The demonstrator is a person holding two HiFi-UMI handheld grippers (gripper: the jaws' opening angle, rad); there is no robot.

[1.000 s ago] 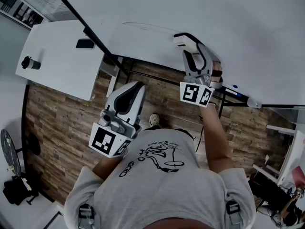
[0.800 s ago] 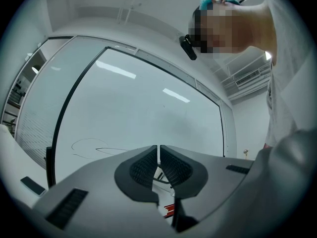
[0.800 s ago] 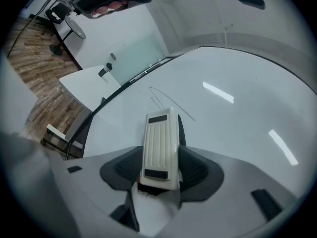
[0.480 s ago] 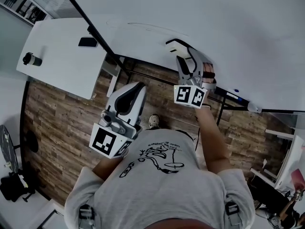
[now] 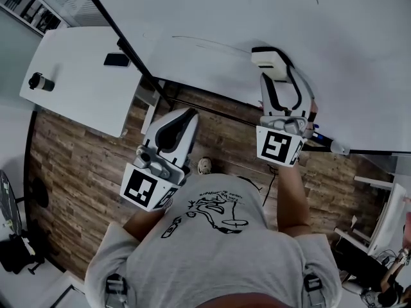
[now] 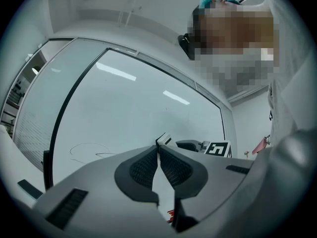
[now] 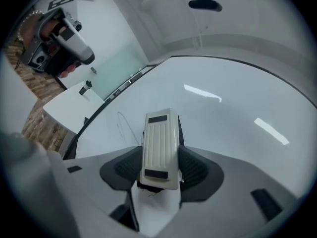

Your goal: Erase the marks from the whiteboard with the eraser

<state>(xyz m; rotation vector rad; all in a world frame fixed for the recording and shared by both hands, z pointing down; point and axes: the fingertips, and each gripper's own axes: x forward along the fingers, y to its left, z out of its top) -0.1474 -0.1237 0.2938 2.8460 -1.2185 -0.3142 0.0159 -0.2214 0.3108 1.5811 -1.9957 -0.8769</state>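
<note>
My right gripper [image 7: 159, 168] is clamped on the eraser [image 7: 159, 142]. The pads bear on its two long sides near the rear end, and most of the body sticks out forward of them. The eraser is up at the whiteboard [image 5: 257, 18], just to the right of the thin curved pen marks [image 5: 199, 42] in the head view. I can't tell whether its underside lies flat on the surface.

It looks like a light thing: a stiff cream plastic shell, ribbed on top, with a dark soft pad underneath. I judge the shell won't give under the squeeze. Its smooth sides could slide between the pads once I push across the board, though, and with so much length ahead of the grip the nose could swing or lift. A hold nearer the middle of the long sides would resist that better. As it is, I'd press lightly and evenly so the pad does the wiping.

My left gripper [image 6: 158, 155] is pinched closed with nothing between its jaws, held low and well apart from the board.
</note>
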